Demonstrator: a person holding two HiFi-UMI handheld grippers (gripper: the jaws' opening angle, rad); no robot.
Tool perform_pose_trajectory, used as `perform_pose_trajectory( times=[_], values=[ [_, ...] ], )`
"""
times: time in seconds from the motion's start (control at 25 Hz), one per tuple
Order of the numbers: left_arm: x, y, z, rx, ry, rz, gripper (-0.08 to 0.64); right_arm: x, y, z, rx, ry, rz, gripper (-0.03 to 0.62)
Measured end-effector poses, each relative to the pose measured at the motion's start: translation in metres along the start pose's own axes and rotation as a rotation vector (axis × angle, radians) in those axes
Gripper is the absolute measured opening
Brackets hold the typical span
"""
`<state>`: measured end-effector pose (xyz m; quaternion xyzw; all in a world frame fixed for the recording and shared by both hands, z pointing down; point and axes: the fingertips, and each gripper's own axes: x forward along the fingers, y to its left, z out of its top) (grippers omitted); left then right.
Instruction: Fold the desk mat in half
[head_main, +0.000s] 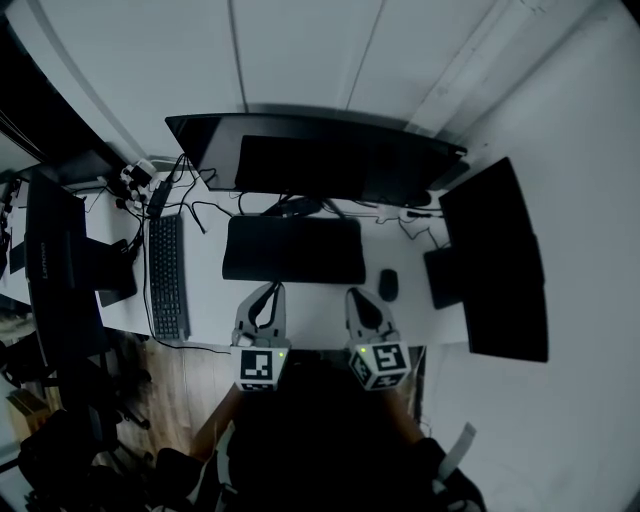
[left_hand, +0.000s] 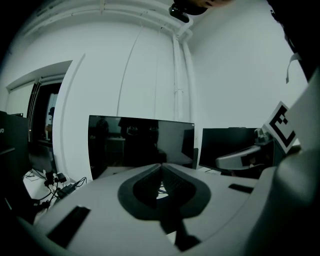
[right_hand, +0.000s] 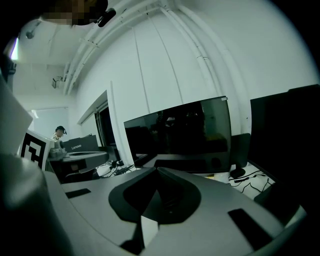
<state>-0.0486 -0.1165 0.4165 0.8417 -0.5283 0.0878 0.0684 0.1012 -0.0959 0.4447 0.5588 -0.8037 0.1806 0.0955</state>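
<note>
The left gripper (head_main: 270, 292) has its jaws pressed together at the tips with nothing between them; its own view (left_hand: 161, 166) shows the two dark pads meeting in a thin line. The right gripper (right_hand: 157, 170) is the same, closed and empty.

The desk mat (head_main: 293, 250), a black rectangle, lies flat on the white desk (head_main: 320, 305) straight ahead of both pairs of jaws. From above, the left jaw tips sit just short of the mat's near edge toward its left end. The tips of the right gripper (head_main: 360, 296) sit just short of that edge by its right corner. Whether either tip touches the mat cannot be told.

A bare strip of desk runs under the jaws, between the mat's near edge and the desk's front edge. Left of the left jaws, well apart, a keyboard (head_main: 168, 275) lies lengthwise. Just right of the right jaws sits a mouse (head_main: 388, 285), close to the mat's right edge. Beyond the mat's far edge stands a wide monitor (head_main: 330, 160), with cables (head_main: 205, 210) trailing at its left. A second monitor (head_main: 500, 260) closes off the right side.
</note>
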Motion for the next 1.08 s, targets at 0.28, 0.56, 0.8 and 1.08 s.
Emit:
perform_pose_trajectory(
  times=[0.28,0.56,0.8,1.08],
  values=[
    [-0.0032,-0.0013,0.0011,-0.010,0.005,0.020,0.011,-0.0012,-0.0032,0.0011,-0.016,-0.003,0.010,0.006],
    [-0.0021,-0.0036,0.0009,0.014,0.007,0.019,0.011,-0.0007,-0.0040,0.0030,-0.015,-0.001,0.020,0.006],
    [0.0007,-0.0051,0.0011,0.000,0.009,0.019,0.011,0.0012,-0.0059,0.0025,-0.024,0.002,0.021,0.006],
    [0.0017,-0.0075,0.0013,0.018,0.006,0.019,0.011,0.0010,-0.0065,0.0019,-0.009,0.005,0.032,0.006]
  ],
)
